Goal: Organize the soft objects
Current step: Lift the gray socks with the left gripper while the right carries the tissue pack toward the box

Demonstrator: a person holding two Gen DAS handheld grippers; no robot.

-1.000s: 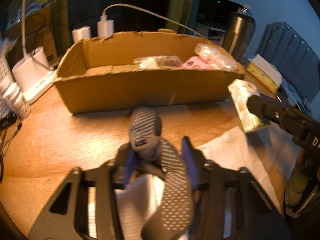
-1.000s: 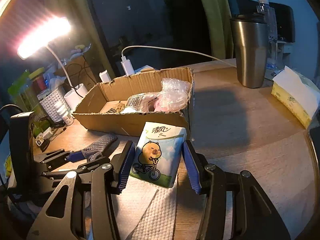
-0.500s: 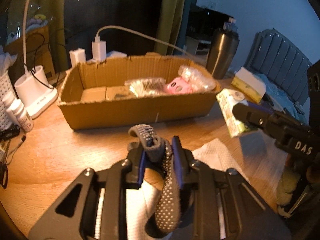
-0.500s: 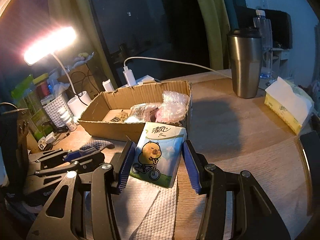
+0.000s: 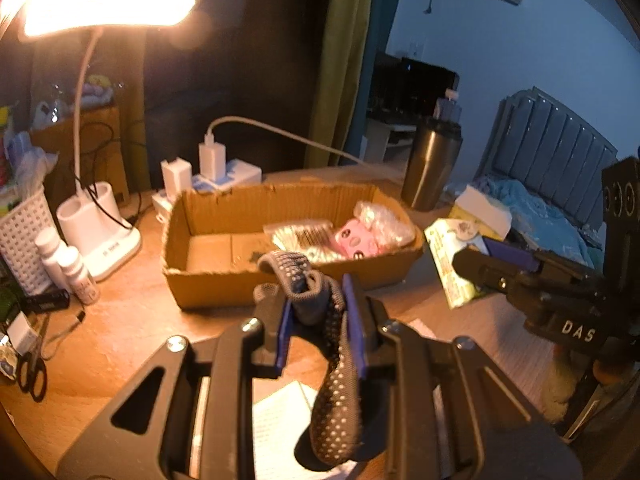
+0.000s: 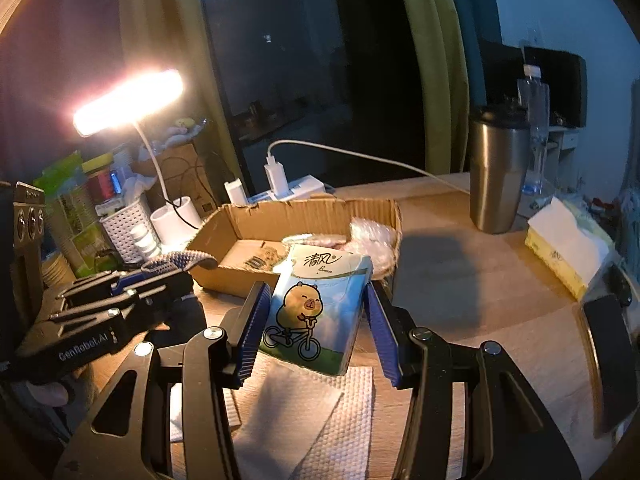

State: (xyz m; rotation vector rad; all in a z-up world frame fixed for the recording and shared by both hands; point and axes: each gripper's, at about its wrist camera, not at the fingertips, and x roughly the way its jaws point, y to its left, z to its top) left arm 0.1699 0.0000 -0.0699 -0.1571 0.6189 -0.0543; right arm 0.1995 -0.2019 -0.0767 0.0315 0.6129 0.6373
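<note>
My left gripper [image 5: 318, 312] is shut on a grey dotted sock [image 5: 334, 396], held in the air in front of the open cardboard box [image 5: 224, 284]. The sock's end hangs down between the fingers. My right gripper [image 6: 314, 320] is shut on a tissue pack [image 6: 316, 308] printed with a bear on a bicycle, held above the table near the box's right end [image 6: 394, 216]. The left gripper with the sock also shows in the right wrist view [image 6: 160, 276]. The tissue pack shows in the left wrist view [image 5: 450, 264]. The box holds clear plastic packets [image 5: 380, 220] and a pink item [image 5: 354, 242].
A white paper towel [image 6: 320, 420] lies on the wooden table under both grippers. A lit desk lamp [image 5: 104, 4] with a white base [image 5: 100, 236], small bottles [image 5: 72, 268], a basket [image 5: 22, 240], chargers [image 5: 212, 160], a steel tumbler [image 6: 498, 172] and a tissue box [image 6: 564, 240] stand around.
Both grippers have risen and drawn back from the box with their loads. The views tilted upward, so the lamp head now shows in the left wrist view.
</note>
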